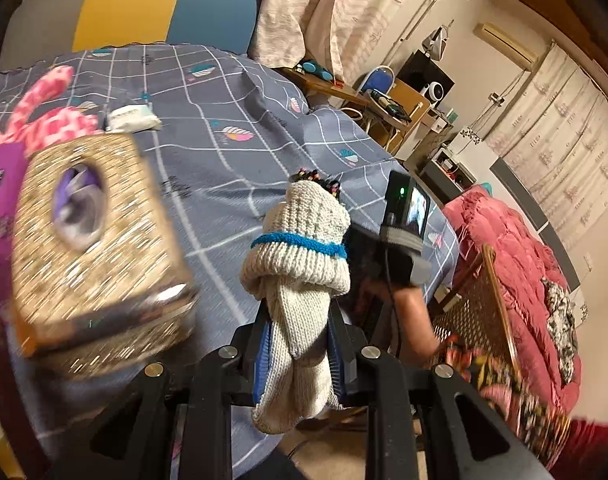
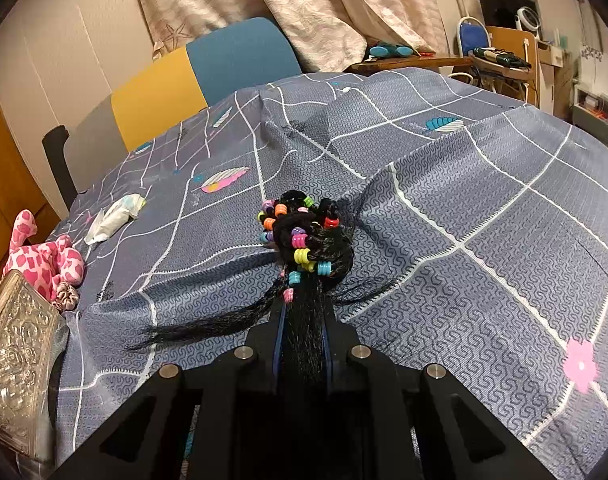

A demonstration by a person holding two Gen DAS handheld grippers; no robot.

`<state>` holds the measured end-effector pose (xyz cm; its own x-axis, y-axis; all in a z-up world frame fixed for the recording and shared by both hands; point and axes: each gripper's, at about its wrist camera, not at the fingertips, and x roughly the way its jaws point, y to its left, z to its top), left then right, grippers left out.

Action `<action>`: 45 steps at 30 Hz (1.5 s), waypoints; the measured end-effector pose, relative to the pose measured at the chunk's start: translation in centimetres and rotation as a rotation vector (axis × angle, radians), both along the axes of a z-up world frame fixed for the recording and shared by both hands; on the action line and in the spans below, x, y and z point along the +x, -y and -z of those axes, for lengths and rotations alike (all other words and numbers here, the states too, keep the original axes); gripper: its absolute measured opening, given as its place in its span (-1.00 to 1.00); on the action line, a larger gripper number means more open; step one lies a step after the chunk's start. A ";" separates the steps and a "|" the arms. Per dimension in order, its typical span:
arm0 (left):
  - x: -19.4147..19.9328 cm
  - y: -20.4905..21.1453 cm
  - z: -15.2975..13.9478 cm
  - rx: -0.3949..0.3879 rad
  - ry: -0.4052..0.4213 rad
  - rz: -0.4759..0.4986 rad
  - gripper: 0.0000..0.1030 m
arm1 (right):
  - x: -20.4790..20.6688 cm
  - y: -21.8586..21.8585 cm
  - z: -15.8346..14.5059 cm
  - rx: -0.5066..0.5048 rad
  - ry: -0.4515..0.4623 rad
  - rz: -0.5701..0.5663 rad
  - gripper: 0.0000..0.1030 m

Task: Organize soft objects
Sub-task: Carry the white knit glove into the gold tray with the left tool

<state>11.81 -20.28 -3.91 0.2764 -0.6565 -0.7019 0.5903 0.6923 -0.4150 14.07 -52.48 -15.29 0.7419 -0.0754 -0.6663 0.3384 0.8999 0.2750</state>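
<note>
Currently your left gripper (image 1: 300, 354) pinches the knitted sock (image 1: 300, 280) above the bed; your right gripper (image 2: 302, 344) clamps the beaded hairpiece (image 2: 304, 240). Neither is stowed. Pink plush toy (image 2: 44, 260) and tissue pack (image 2: 116, 216) remain loose on the bedspread (image 2: 464, 200).

Grey grid bedspread (image 2: 444, 208): plush (image 2: 44, 260), tissue pack (image 2: 116, 216).

Glittery gold box (image 1: 92, 236) beside tissue pack (image 1: 133, 117)

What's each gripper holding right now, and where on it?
Left gripper pinches the knit sock near its lower end. Right gripper clamps the beaded hairpiece by its loose strands, beads beyond the tips.
</note>
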 end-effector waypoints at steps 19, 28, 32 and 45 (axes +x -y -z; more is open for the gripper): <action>-2.4 -14.5 1.0 0.001 0.033 -0.219 -0.54 | 0.4 -0.9 -0.1 -0.070 -0.038 0.011 -0.73; -1.7 -20.7 0.6 -0.009 0.042 -0.349 -0.54 | 0.6 -1.3 -0.3 -0.113 -0.060 0.013 -0.73; -0.7 -23.1 0.7 0.086 0.072 -0.359 -0.54 | 0.7 -1.4 -0.3 -0.128 -0.067 0.014 -0.73; 0.2 -25.0 2.7 0.370 0.191 -0.201 -0.52 | 0.9 -1.9 -0.3 -0.160 -0.083 0.016 -0.73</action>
<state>11.99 4.72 -6.63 0.5199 -0.2916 -0.8029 0.4710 0.8820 -0.0154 14.99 -50.55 -15.02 0.6830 -0.1964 -0.7035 0.3684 0.9243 0.0996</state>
